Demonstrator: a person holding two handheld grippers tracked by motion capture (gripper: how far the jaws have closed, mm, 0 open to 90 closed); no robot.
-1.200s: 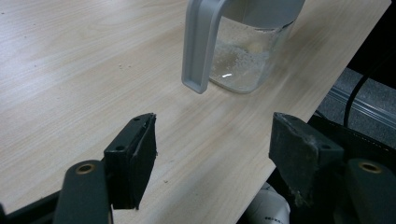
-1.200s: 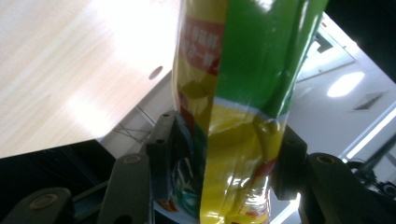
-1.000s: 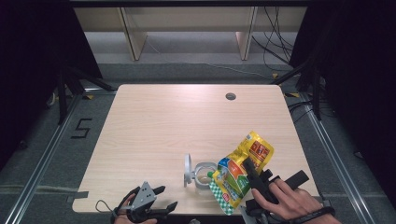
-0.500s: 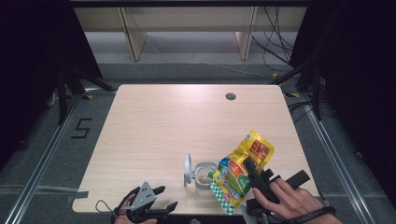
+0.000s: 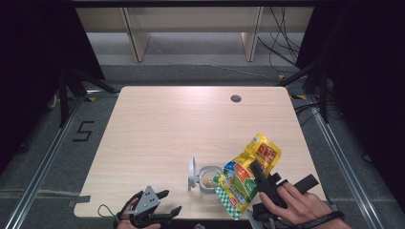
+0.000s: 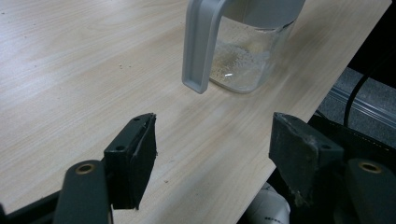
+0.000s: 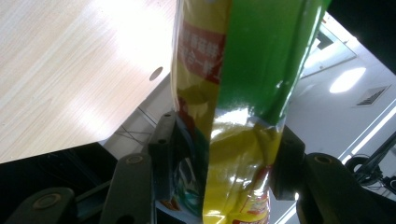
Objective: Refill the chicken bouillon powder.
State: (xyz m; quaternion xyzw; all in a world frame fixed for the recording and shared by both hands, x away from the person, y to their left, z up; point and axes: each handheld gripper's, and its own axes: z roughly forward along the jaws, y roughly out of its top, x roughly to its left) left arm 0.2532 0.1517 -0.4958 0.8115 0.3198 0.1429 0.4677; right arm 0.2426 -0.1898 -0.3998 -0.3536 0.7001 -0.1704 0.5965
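Note:
A yellow and green snack bag is tilted over a clear measuring cup with a grey handle, near the table's front edge. Crumbs lie in the cup. My right gripper is shut on the bag, its jaws pressing both sides. My left gripper rests at the front edge, left of the cup, open with nothing between its fingers.
The wooden table has a round cable hole at the back right. A shelf unit stands behind it. Cables trail over the floor at the right. A "5" is marked on the floor left.

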